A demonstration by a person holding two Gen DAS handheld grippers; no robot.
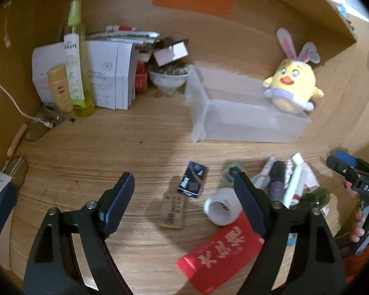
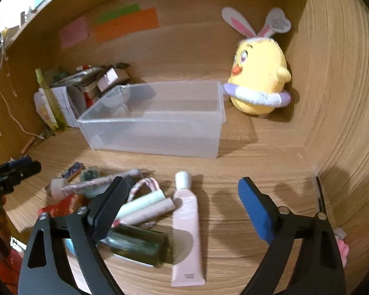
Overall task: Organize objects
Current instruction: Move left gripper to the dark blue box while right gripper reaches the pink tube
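Left wrist: red packet (image 1: pixel 221 250) half hidden; both hand-held grippers (image 1: pixel 182 191) (image 2: pixel 184 196) gaping, empty.

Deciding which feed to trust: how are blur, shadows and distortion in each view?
Left wrist: clear bin and plush chick smeared by motion blur, bright patch mid-desk, edges bowed. Right wrist: bin sharper, pink tube slightly smeared, gripper shadows beside it, fisheye curving the side wall.
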